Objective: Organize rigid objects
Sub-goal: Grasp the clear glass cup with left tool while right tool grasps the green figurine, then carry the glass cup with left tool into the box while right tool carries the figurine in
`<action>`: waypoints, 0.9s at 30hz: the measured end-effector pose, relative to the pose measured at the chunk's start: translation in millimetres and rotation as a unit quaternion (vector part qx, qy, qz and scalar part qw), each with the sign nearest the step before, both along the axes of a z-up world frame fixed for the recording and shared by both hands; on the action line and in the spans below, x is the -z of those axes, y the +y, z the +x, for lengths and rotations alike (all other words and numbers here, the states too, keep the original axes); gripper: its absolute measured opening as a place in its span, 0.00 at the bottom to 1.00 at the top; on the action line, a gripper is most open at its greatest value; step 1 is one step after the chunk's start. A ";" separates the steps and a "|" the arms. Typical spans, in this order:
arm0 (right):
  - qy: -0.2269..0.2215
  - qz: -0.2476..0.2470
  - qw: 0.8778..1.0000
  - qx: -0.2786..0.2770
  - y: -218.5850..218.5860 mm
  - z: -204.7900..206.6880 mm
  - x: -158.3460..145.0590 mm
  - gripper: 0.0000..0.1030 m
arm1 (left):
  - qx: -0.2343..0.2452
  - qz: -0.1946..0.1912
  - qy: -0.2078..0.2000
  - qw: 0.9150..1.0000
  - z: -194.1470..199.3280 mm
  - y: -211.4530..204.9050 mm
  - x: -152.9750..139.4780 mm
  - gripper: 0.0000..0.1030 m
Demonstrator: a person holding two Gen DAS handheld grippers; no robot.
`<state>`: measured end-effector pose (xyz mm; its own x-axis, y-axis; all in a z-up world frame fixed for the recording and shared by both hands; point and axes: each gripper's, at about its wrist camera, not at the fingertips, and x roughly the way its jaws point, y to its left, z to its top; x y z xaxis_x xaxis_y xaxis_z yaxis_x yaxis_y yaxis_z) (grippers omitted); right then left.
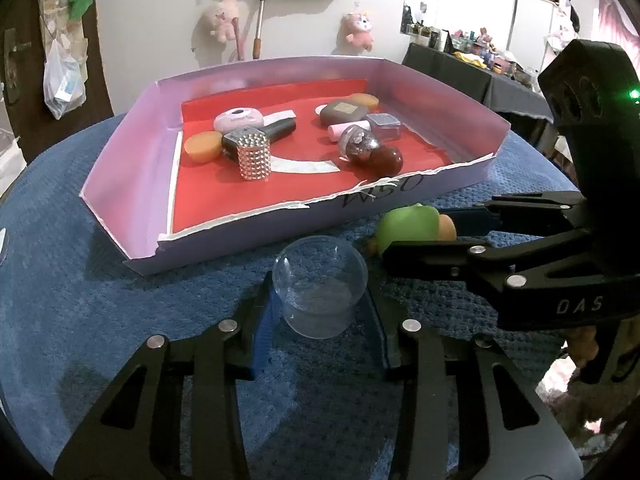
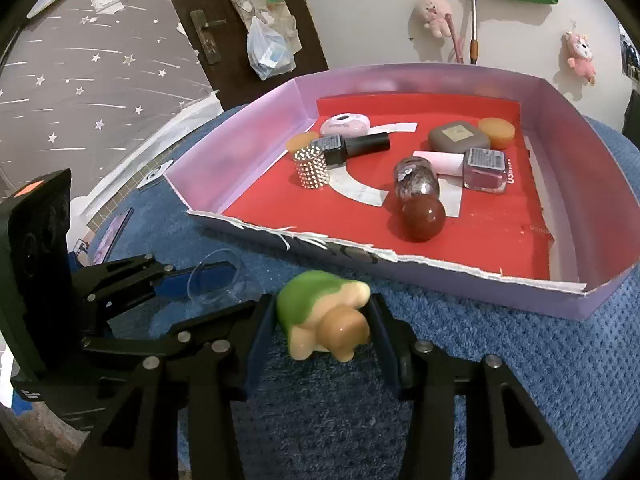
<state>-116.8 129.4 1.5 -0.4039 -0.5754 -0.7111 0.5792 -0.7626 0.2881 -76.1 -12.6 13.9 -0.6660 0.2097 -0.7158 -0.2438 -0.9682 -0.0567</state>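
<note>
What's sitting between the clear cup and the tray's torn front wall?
Nothing: in the left wrist view only bare blue towel separates the clear cup from the tray's torn front wall.

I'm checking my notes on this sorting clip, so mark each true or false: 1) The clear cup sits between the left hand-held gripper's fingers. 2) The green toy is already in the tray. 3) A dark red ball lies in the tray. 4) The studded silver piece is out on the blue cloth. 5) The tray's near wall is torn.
1) True: the clear cup sits between the fingers of the left hand-held gripper.
2) False: the green toy is on the blue cloth, between the fingers of the right hand-held gripper.
3) True: the red ball lies in the tray.
4) False: the studded piece is inside the tray.
5) True: its near edge is ragged.
</note>
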 end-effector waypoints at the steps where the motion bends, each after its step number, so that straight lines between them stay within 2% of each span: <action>1: -0.002 -0.005 1.000 0.001 1.6 0.2 -0.2 0.48 | 0.000 0.001 0.002 1.000 0.9 -0.5 -1.5 0.36; 16: 0.025 -0.037 0.999 -0.005 17.2 18.7 -34.9 0.48 | 0.007 0.010 0.038 0.999 9.3 0.1 -33.2 0.36; 27: 0.040 -0.060 0.997 -0.001 27.5 17.3 -56.4 0.48 | 0.003 0.021 0.057 0.998 -1.5 -5.2 -52.1 0.36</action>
